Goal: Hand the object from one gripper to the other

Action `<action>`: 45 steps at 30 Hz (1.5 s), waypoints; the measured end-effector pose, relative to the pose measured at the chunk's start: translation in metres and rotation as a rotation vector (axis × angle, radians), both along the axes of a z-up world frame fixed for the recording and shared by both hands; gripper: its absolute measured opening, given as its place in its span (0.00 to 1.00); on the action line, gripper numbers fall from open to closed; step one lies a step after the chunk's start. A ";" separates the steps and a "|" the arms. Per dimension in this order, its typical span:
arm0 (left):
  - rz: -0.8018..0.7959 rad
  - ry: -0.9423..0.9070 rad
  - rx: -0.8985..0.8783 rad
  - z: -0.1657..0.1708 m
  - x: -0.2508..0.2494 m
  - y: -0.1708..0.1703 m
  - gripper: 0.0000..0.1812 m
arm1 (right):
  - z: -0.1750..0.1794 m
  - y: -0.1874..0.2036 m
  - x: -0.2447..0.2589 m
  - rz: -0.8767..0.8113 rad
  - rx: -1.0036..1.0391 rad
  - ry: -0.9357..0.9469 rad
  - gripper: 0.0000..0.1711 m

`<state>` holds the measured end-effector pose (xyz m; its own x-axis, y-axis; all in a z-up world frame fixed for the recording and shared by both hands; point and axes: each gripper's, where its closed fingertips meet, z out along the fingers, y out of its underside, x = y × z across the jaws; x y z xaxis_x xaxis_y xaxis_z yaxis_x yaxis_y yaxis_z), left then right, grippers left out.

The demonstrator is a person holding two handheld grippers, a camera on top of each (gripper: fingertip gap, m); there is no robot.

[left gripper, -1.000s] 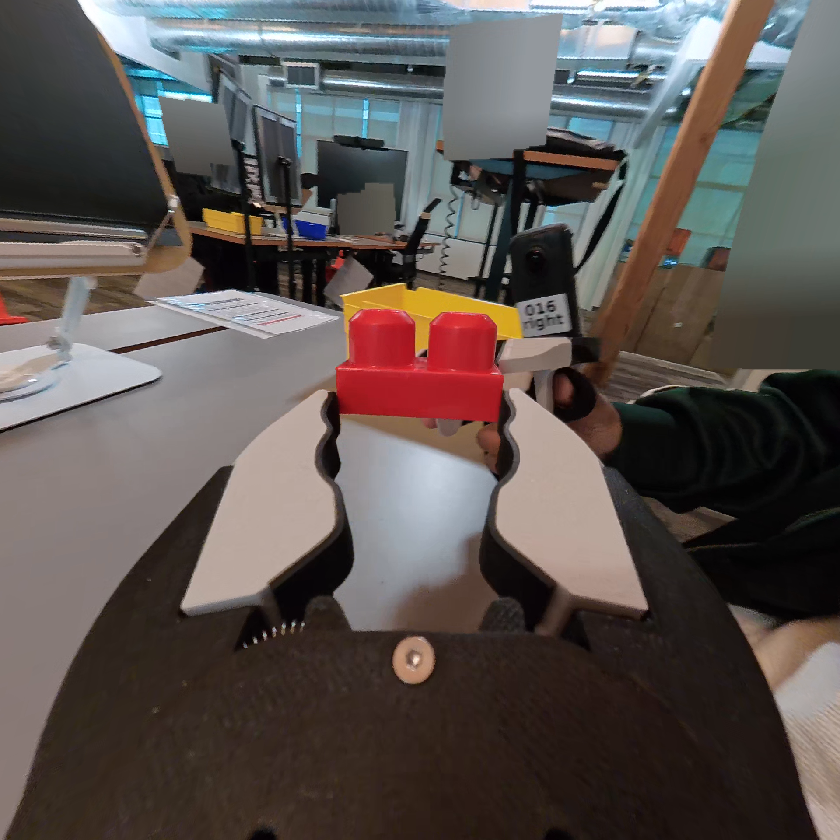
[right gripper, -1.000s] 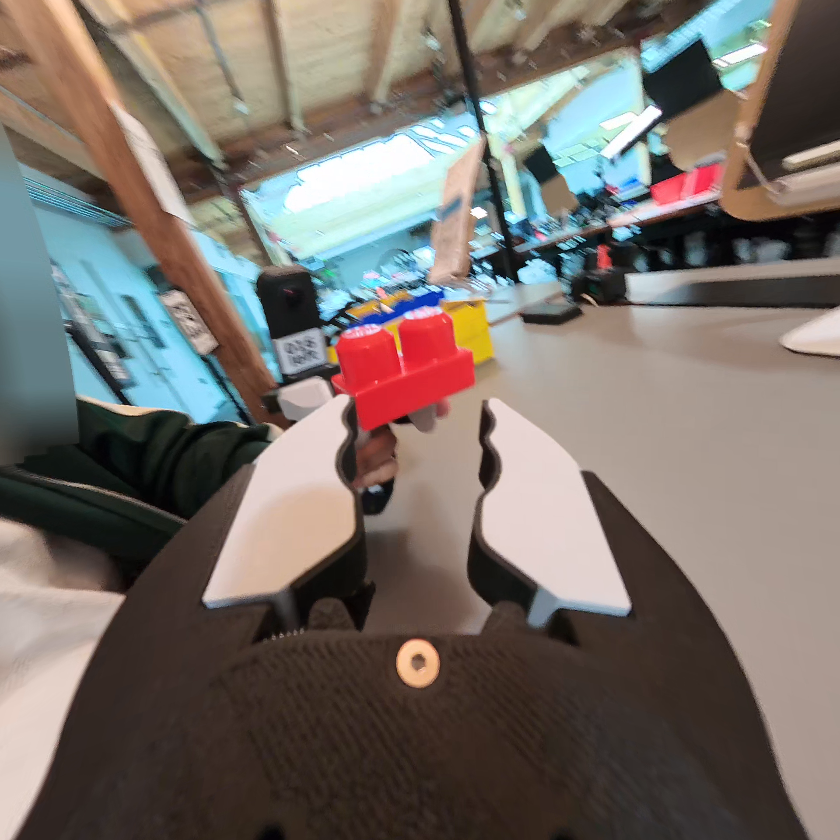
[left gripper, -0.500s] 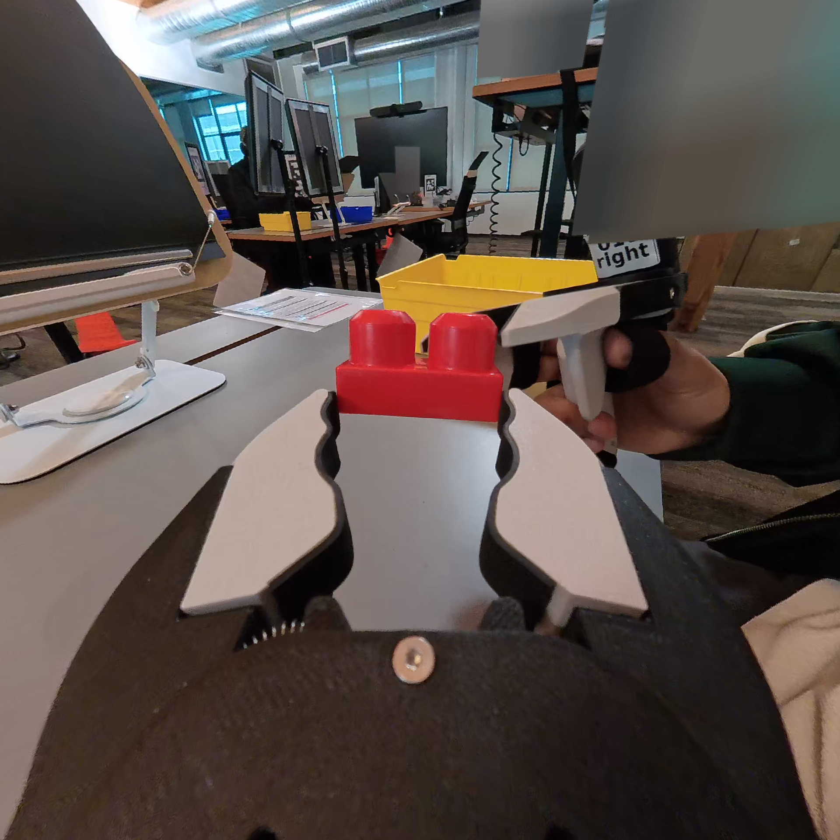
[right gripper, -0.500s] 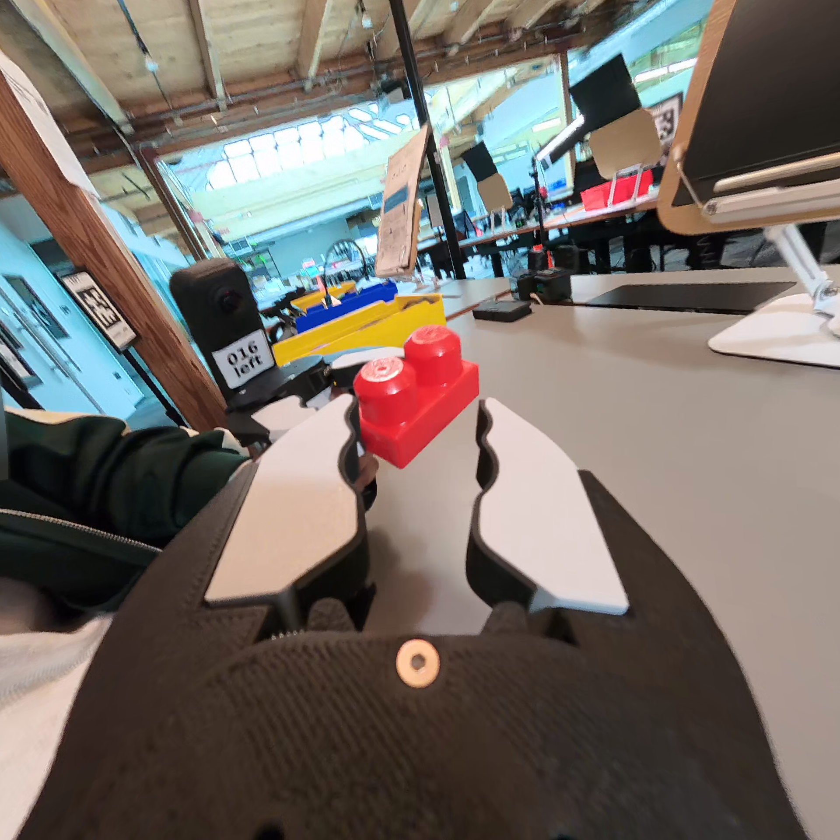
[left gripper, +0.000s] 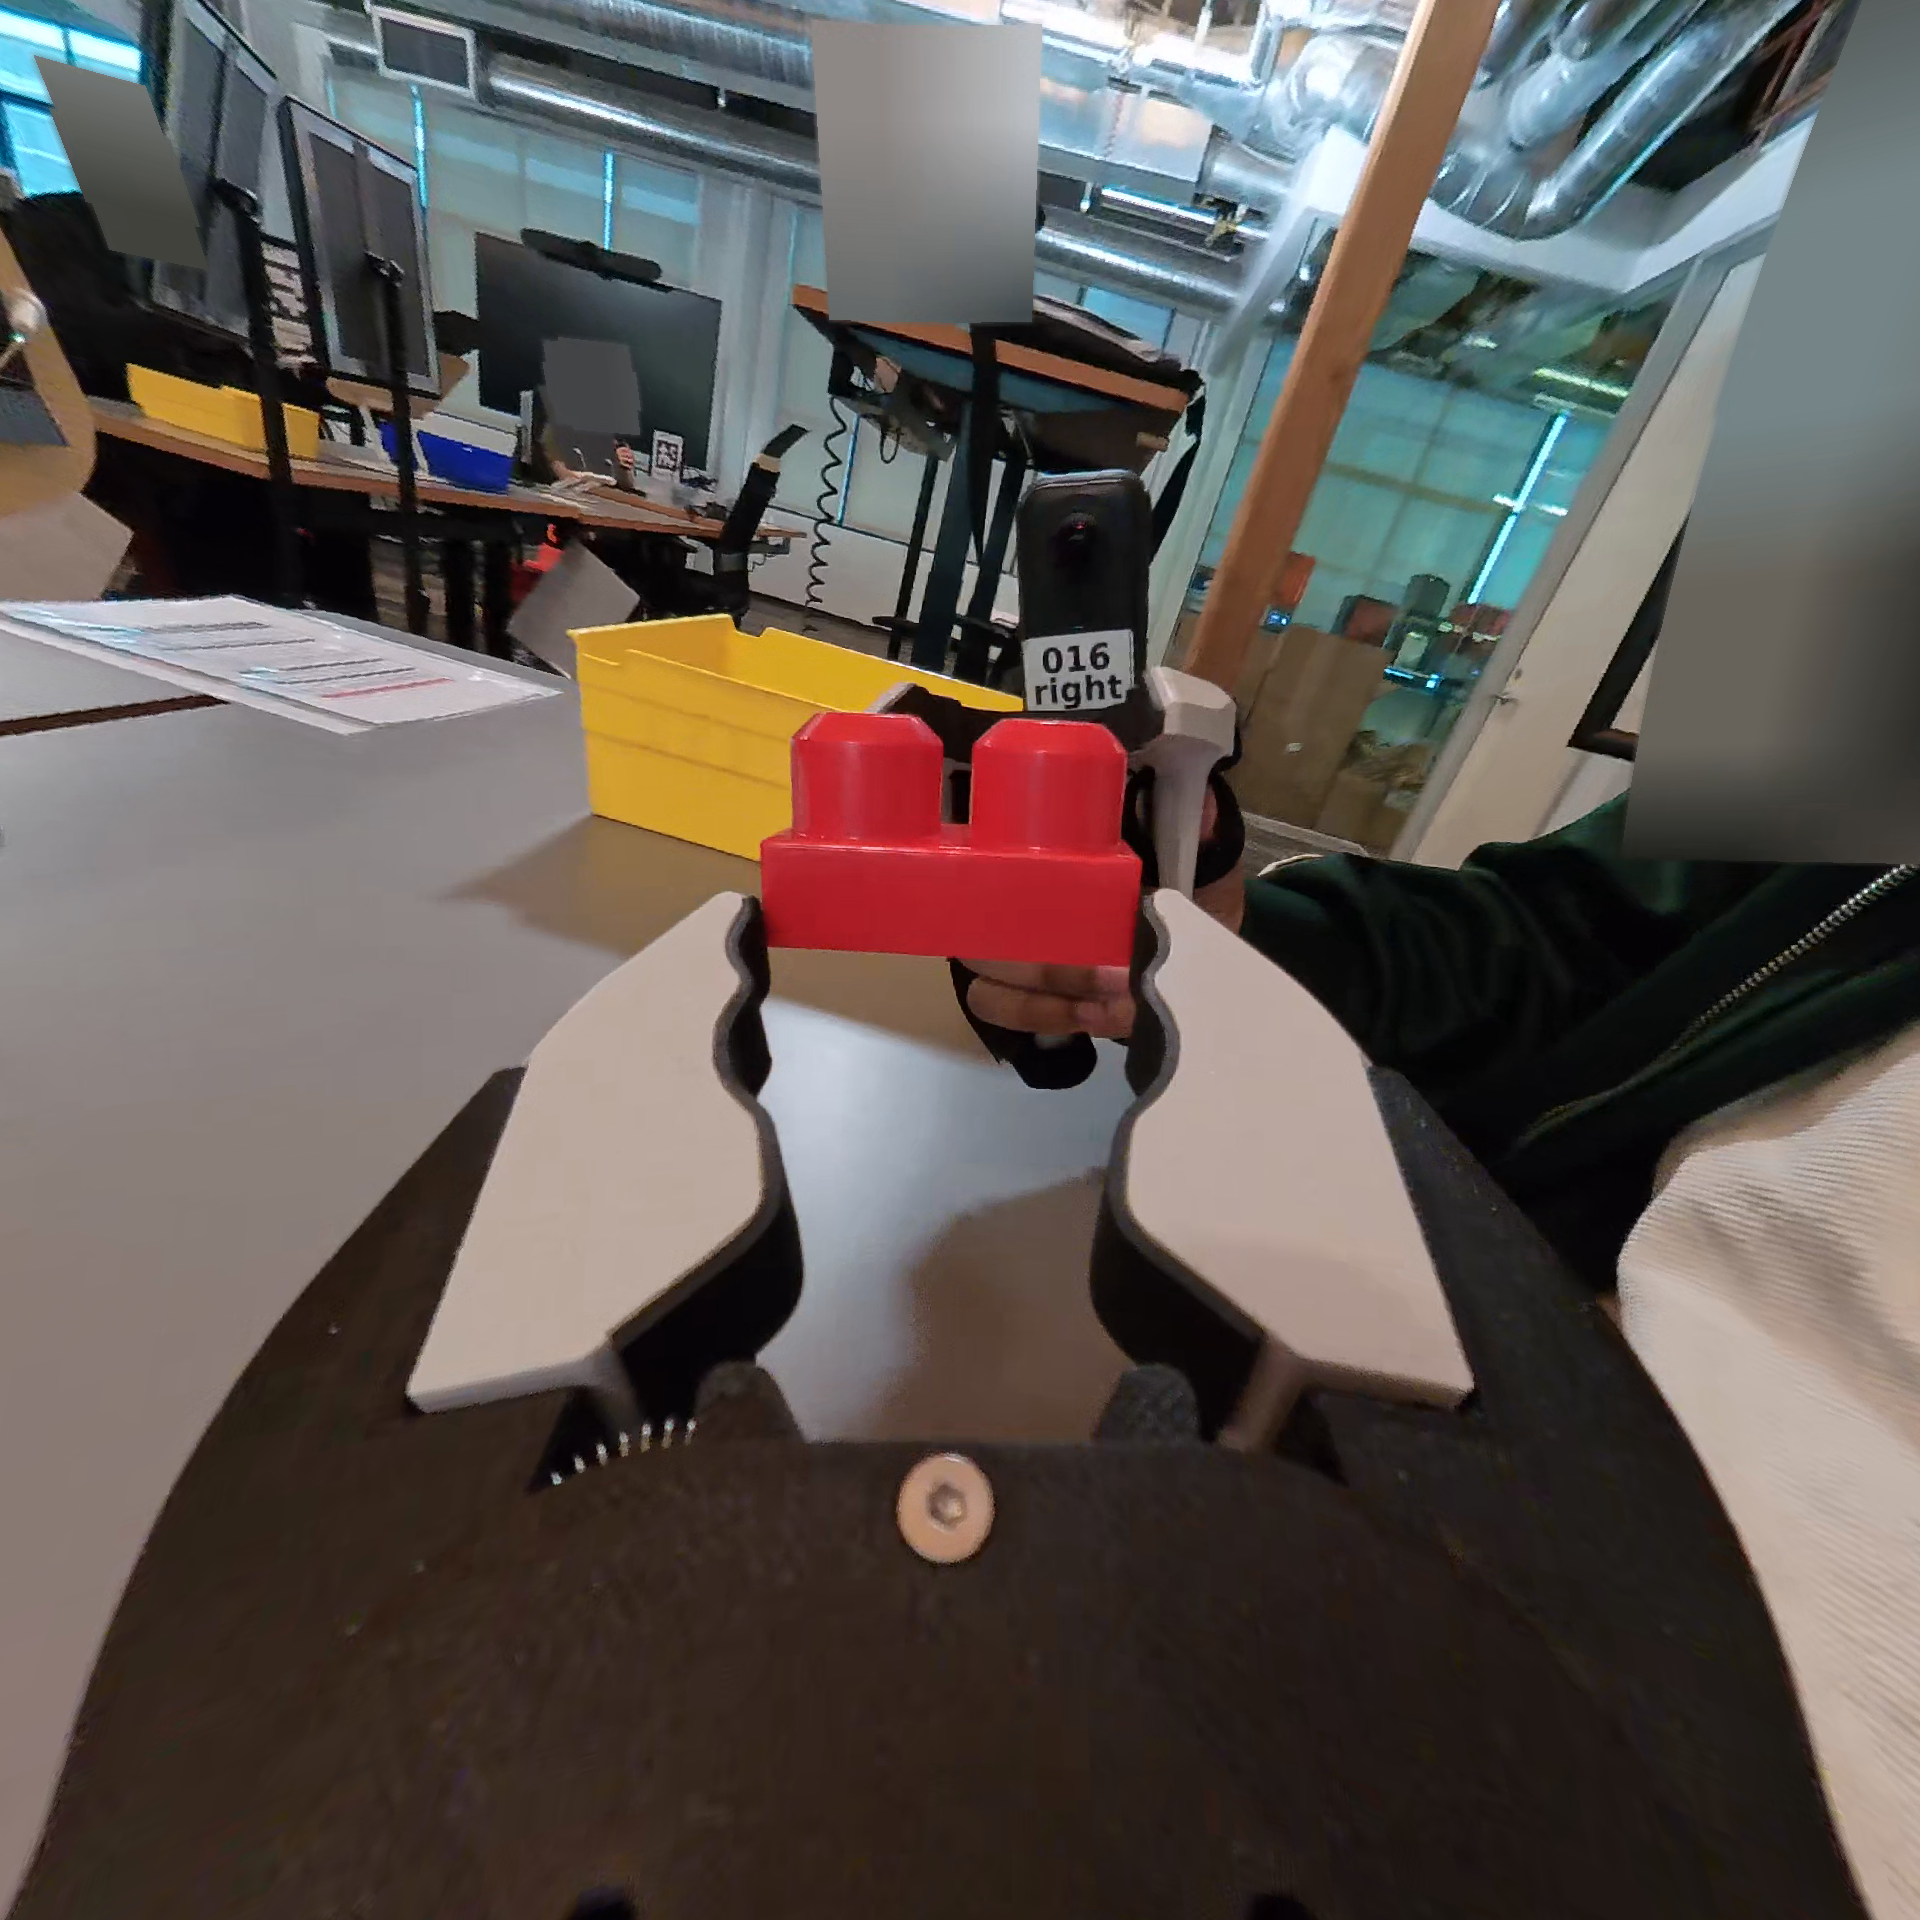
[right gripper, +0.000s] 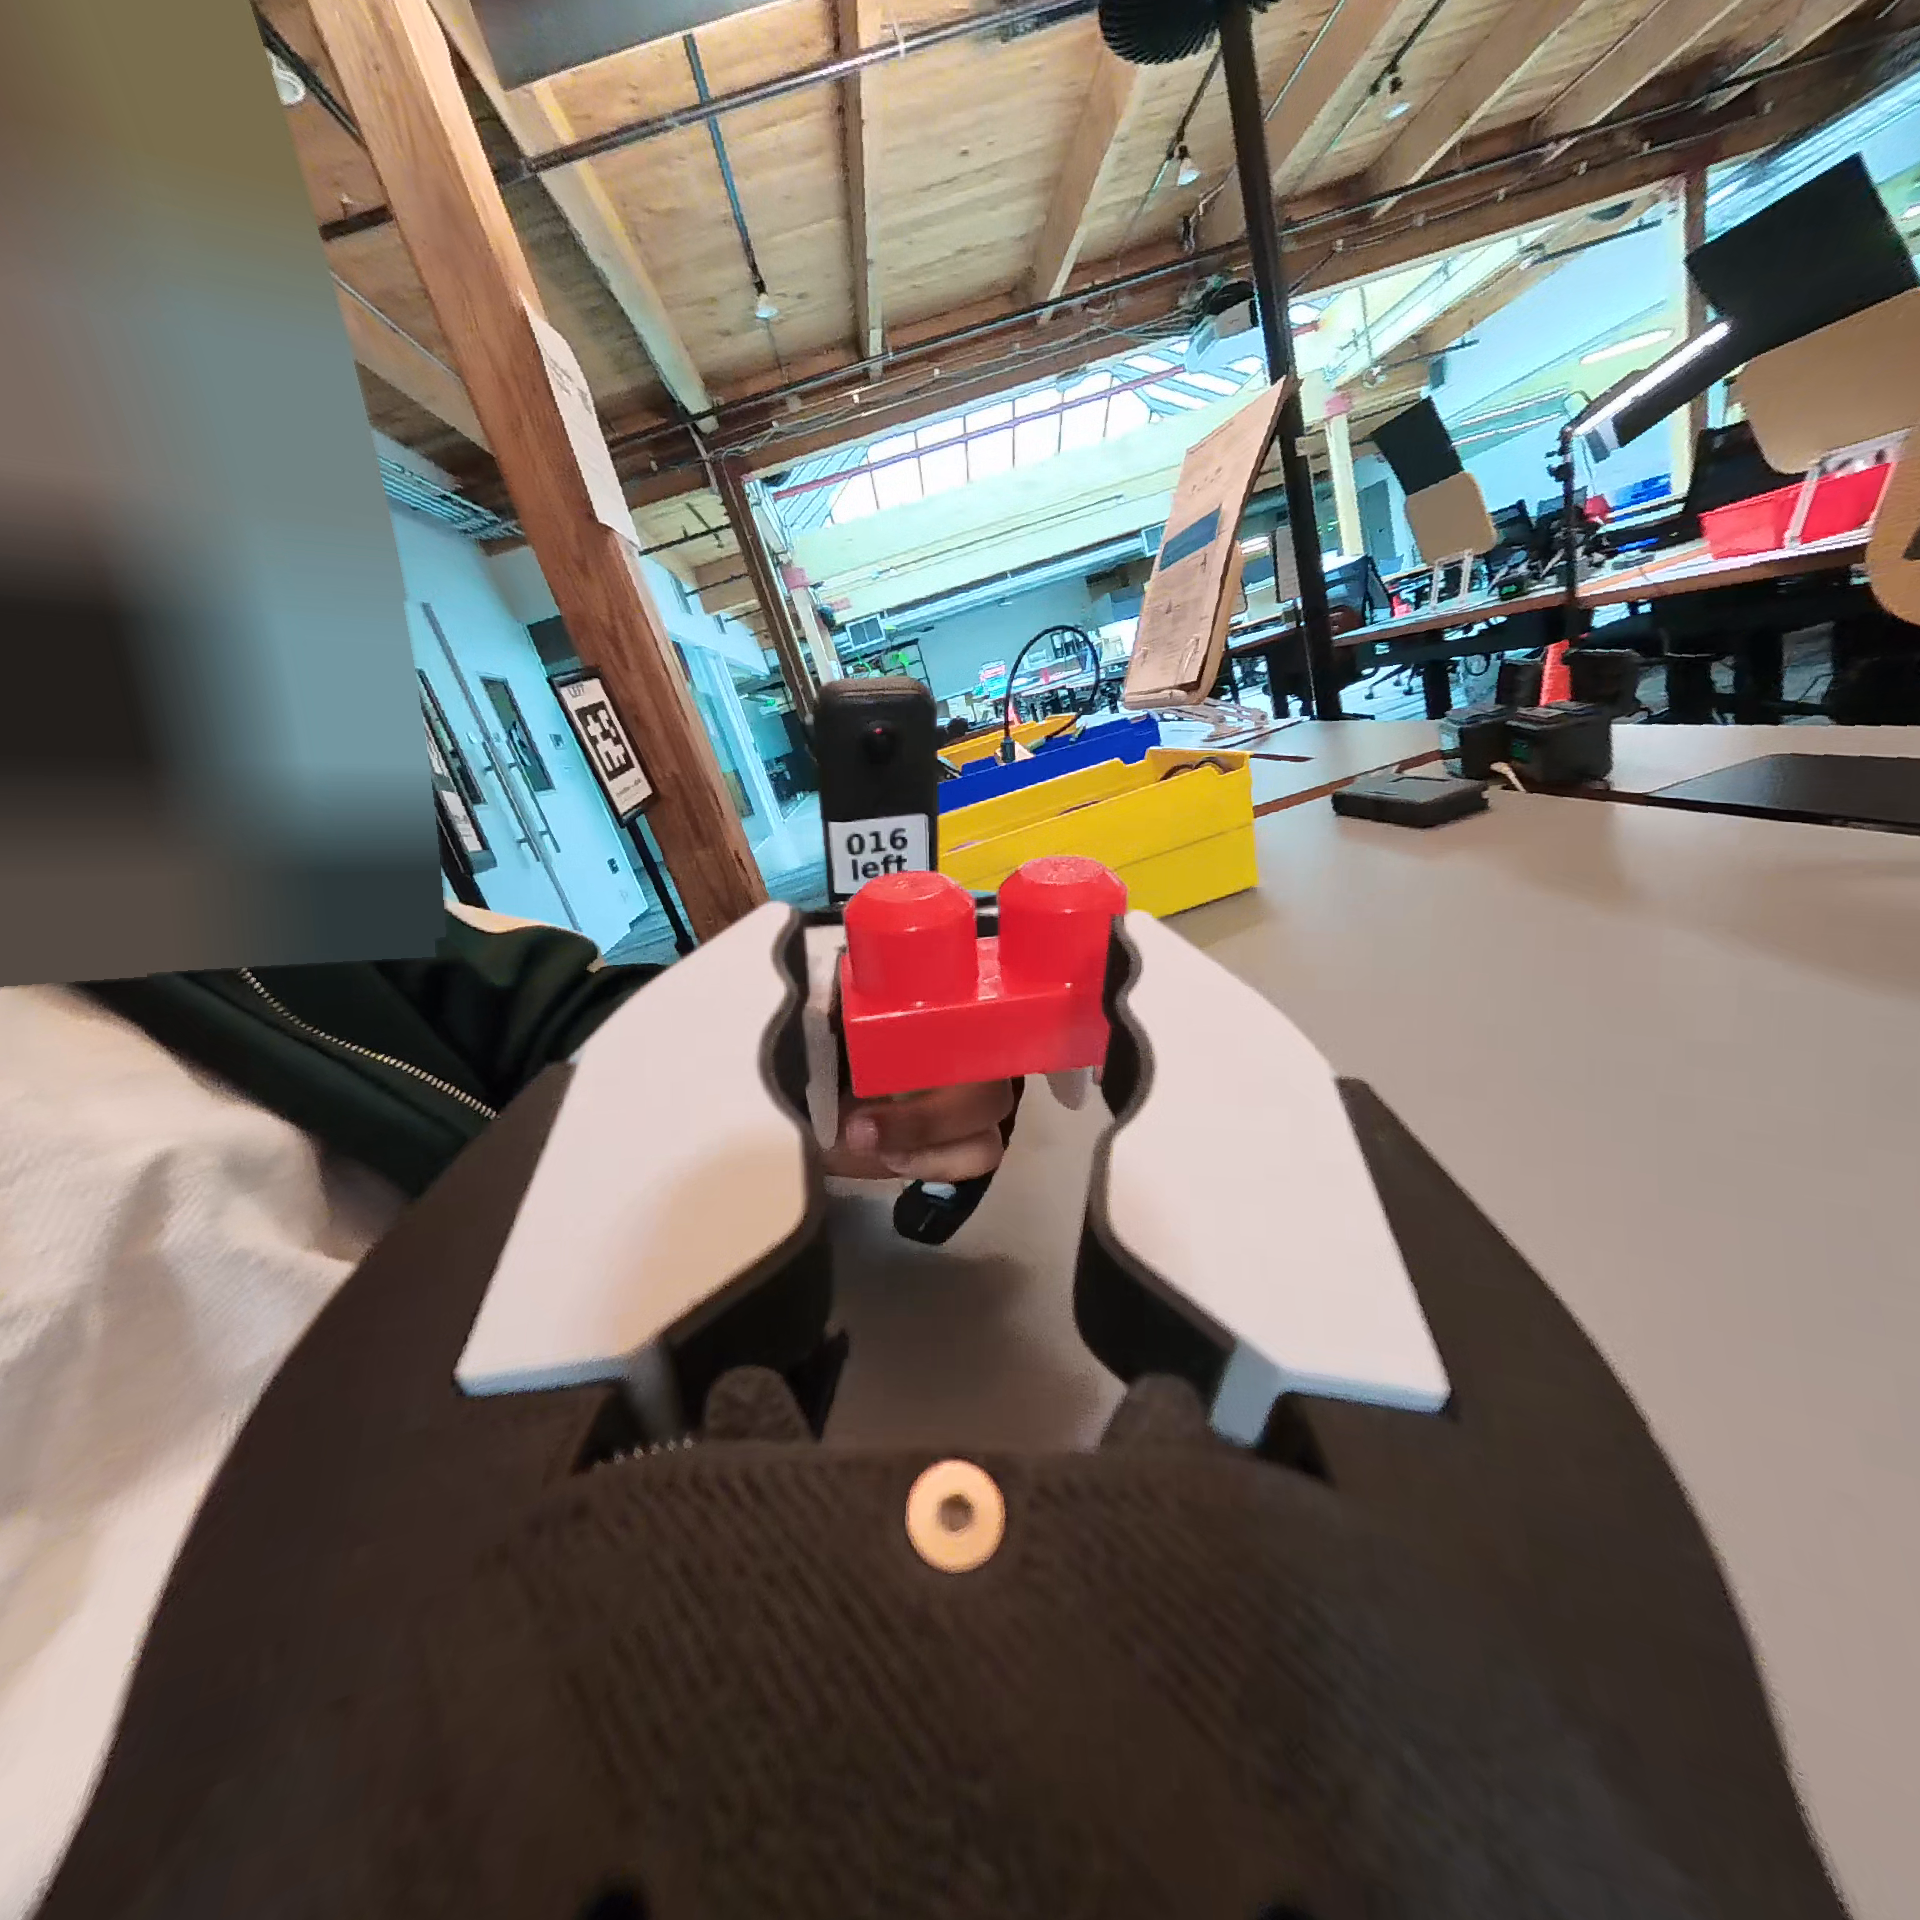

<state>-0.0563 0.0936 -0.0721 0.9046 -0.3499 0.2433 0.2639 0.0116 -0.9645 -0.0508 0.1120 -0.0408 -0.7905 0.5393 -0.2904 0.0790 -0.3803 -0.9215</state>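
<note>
Red, the two-stud brick hangs above the grey table, pinched at its ends by the left gripper; the yellow bin sits behind it. To its right, the right gripper brackets the brick, its right finger touching, grip unconfirmed. Mid-handover, I'd judge: next, right clamps firmly before left releases.

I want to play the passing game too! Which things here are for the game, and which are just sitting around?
For the job:
red block
left gripper, pinching the block
right gripper, around the block

Just lying about:
yellow bin
blue bin
paper sheet
grey table
</note>
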 end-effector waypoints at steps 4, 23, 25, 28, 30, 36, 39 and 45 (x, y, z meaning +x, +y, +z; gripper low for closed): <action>-0.025 -0.012 -0.002 0.000 0.002 0.000 0.37 | -0.004 -0.005 -0.001 -0.017 0.068 0.016 0.39; -0.141 0.003 -0.017 -0.005 0.025 -0.002 0.37 | -0.012 -0.023 0.005 0.030 0.192 0.048 0.37; -0.141 0.002 -0.014 -0.005 0.025 -0.002 0.37 | -0.012 -0.023 0.005 0.029 0.195 0.050 0.37; -0.126 0.003 -0.014 -0.006 0.024 -0.001 0.40 | -0.010 -0.021 0.004 0.007 0.196 0.063 0.37; -0.119 -0.008 -0.008 -0.005 0.023 0.000 0.47 | -0.007 -0.018 0.004 -0.004 0.176 0.065 0.37; -0.048 0.047 -0.023 -0.009 0.017 0.004 0.49 | 0.001 -0.005 0.000 -0.010 0.038 0.030 0.37; -0.020 0.075 -0.026 -0.010 0.015 0.005 0.48 | 0.003 -0.001 -0.001 -0.003 -0.025 0.008 0.37; 0.218 0.306 -0.014 -0.009 -0.006 0.005 0.45 | 0.001 -0.007 -0.002 -0.004 -0.028 -0.004 0.37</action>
<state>-0.0620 0.0990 -0.0808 0.9891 -0.1396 -0.0466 -0.0439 0.0225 -0.9988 -0.0530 0.1049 -0.0396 -0.7871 0.5342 -0.3085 0.0811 -0.4061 -0.9102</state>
